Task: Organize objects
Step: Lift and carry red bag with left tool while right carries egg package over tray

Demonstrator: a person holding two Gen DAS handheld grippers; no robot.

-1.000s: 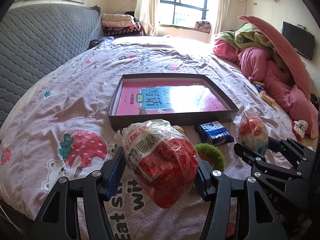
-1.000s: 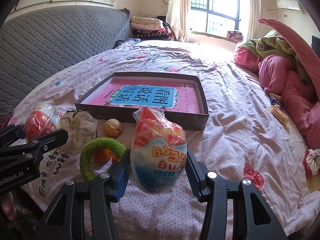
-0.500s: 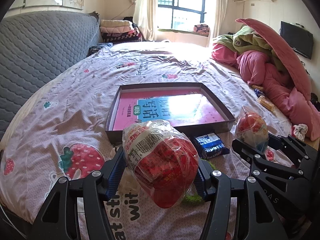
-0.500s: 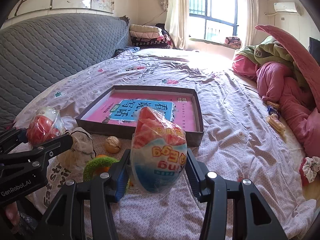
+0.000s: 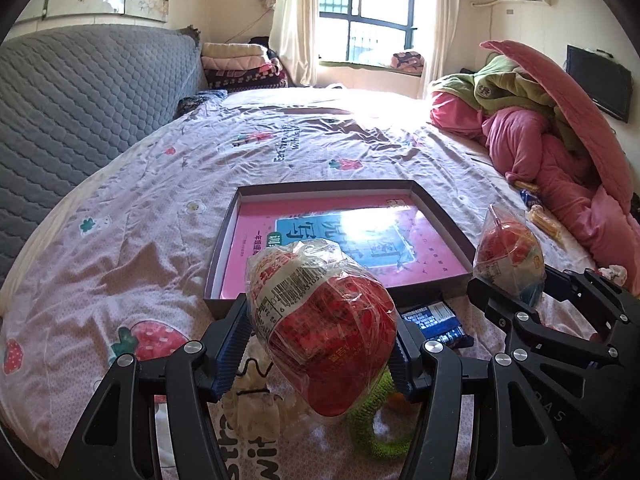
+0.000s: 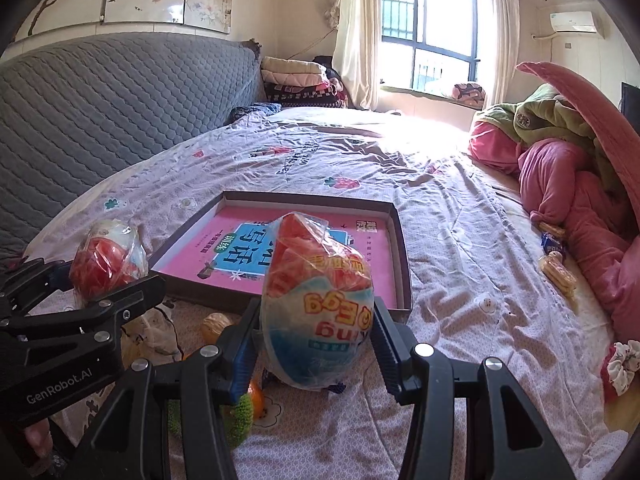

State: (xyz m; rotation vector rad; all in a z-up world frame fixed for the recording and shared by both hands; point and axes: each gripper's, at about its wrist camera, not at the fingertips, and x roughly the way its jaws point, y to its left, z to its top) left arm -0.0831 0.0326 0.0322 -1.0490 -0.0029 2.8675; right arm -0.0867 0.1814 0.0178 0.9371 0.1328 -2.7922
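My left gripper (image 5: pixel 320 340) is shut on a red toy egg in clear wrap (image 5: pixel 324 320), held above the bedsheet just short of the shallow dark box (image 5: pixel 224 240) with a pink book inside. My right gripper (image 6: pixel 316 336) is shut on a second wrapped egg, red on top and white-blue below (image 6: pixel 316 304), also lifted in front of the box (image 6: pixel 402 256). Each gripper shows in the other's view: the right one (image 5: pixel 516 280) at the right edge, the left one (image 6: pixel 108 268) at the left edge.
On the sheet below lie a green ring (image 5: pixel 372 424), a blue snack packet (image 5: pixel 432 318), a walnut (image 6: pixel 214 326), a white frilly cloth (image 6: pixel 156 332) and an orange ball (image 6: pixel 256 398). Pink and green bedding (image 6: pixel 568 168) is piled right, with small snacks (image 6: pixel 558 270) beside it.
Both grippers have risen and moved toward the box, each still holding its egg. The box sits lower and closer in both views, and the green ring has slid under the fingers.
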